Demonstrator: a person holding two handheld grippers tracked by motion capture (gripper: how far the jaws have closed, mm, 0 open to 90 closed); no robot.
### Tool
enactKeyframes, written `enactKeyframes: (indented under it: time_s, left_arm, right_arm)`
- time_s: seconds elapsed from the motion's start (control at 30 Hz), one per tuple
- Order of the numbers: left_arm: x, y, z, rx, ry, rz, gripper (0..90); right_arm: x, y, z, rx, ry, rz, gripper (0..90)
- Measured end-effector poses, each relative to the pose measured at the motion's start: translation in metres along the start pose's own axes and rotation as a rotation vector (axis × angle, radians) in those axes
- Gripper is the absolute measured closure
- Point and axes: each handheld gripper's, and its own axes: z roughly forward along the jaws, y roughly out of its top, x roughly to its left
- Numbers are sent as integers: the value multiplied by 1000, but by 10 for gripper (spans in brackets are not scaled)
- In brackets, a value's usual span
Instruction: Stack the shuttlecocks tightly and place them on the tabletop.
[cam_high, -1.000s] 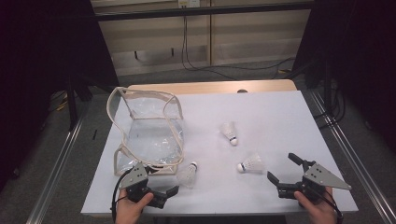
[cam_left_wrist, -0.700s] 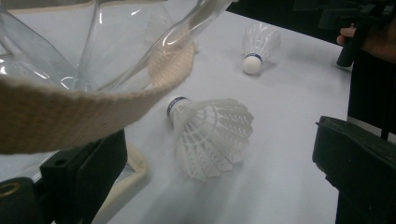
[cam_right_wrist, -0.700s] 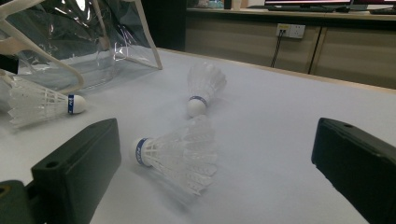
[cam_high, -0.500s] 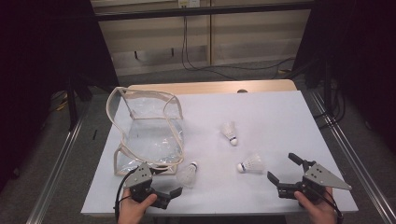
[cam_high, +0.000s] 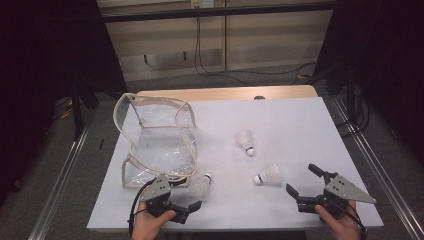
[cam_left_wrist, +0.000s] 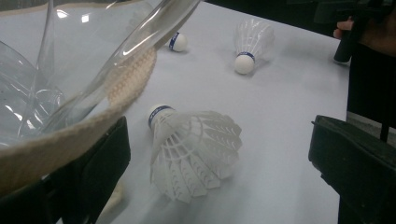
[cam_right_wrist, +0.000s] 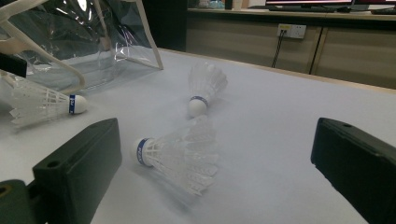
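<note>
High view lays out the white table (cam_high: 300, 125): a clear plastic bag with cream webbing trim (cam_high: 157, 142) stands at the left, and three white feather shuttlecocks lie on their sides to its right. The left gripper (cam_high: 182, 207) sits at the near edge with its jaws spread around the nearest shuttlecock (cam_high: 201, 186), just beside the bag's front corner. The right gripper (cam_high: 306, 182) rests near the right edge, jaws wide apart, a second shuttlecock (cam_high: 267, 176) just ahead of them. The third shuttlecock (cam_high: 245, 142) lies farther back.

Left gripper view adds detail: the nearest shuttlecock (cam_left_wrist: 194, 147) lies between the jaws untouched, cork pointing away, and the bag's trim (cam_left_wrist: 70, 135) drapes over the left jaw.

Right gripper view shows blue bands around the corks.
</note>
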Motion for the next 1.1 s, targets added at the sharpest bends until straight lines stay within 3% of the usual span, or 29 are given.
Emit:
enactKeyframes:
  time_s: [0.27,0.53,0.87,1.1]
  left_arm:
    - [-2,2,5,16,47,13,91]
    - [-4,1,9,73,84,34,165]
    - [-4,2,10,89,134,57,355]
    - [-4,2,10,86,136,72,511]
  right_arm:
    - [0,0,0,-1,-1,0,13]
    - [0,0,0,-5,-5,-1,13]
    - [0,0,0,-2,-1,1,13]
    - [0,0,0,-4,-3,-2,13]
